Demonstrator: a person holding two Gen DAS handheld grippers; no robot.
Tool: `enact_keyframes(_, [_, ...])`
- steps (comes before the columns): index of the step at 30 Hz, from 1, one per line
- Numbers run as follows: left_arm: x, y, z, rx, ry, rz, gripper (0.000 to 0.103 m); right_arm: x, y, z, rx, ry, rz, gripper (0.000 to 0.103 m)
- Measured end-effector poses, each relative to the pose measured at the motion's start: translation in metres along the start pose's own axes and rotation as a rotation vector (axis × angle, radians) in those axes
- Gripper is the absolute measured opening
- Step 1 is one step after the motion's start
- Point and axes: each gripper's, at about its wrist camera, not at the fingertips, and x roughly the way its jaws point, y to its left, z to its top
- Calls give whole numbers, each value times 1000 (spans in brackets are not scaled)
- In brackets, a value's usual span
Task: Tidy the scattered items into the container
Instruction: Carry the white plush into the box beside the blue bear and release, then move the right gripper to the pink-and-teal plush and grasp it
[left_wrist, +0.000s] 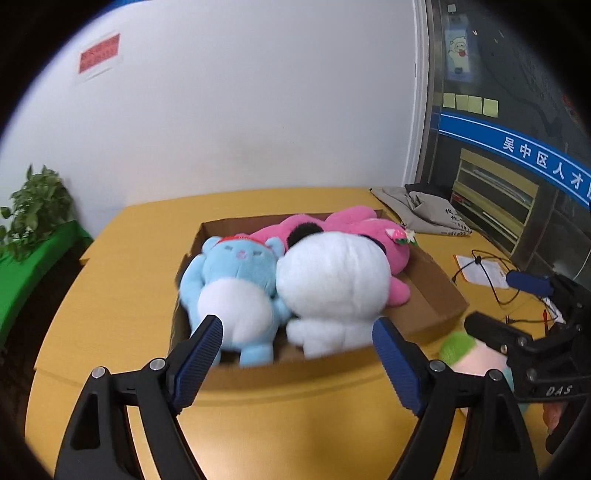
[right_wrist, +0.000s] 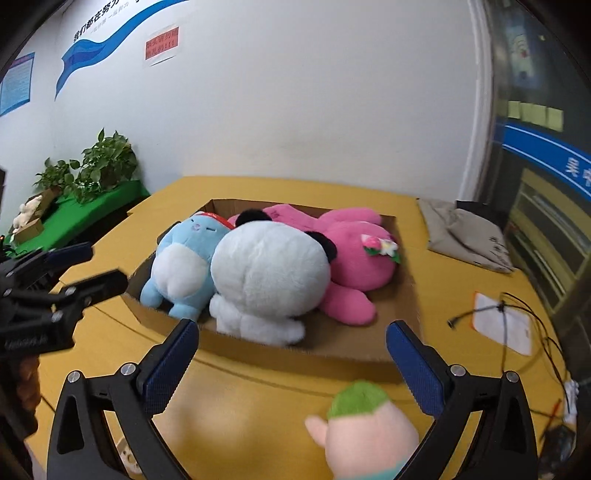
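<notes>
Before the cardboard box (left_wrist: 436, 295) of plush toys (left_wrist: 332, 280), both grippers' fingers (left_wrist: 201, 347) (right_wrist: 415, 363) gape, empty.

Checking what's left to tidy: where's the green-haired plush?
The green-haired plush lies on the yellow table outside the cardboard box, just in front of its near wall, between the open right gripper fingers.

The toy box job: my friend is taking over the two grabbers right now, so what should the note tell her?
Left gripper: jaws open, holding nothing, just short of the cardboard box.
Right gripper: jaws open, holding nothing, above the green-haired doll.
Done: blue plush, white panda plush and pink plush lie in the box.
Left: the green-haired doll lies on the yellow table, in front of the box. Pick it up, drop it in.
</notes>
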Motion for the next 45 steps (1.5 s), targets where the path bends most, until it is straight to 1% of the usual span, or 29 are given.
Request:
enact_keyframes(4, [-17,-7,-17,-10,5,-14,84,-16,12,-15,-22,0,-25,103])
enact_keyframes(6, [-20,-10,-22,-28,12,-27,83,-21,15,-22,-26,8,-20,103])
enact_keyframes(10, [-24,-15,-28,-41,24,-39,83,-32,18,-30,-36,12,-37,103])
enact_keyframes(16, [-26,-23,-31,-45,34,-60,83,-40,16,-34,-29,11,-32,103])
enact_keyframes(41, [-19,-29,-39,-66,78,-99,83,-35,10,-44,-16,40,-34,103])
enact_keyframes(45, [-20,-32,-38,-54,67,-108,83,-34,10,-47,-18,45,-24,103])
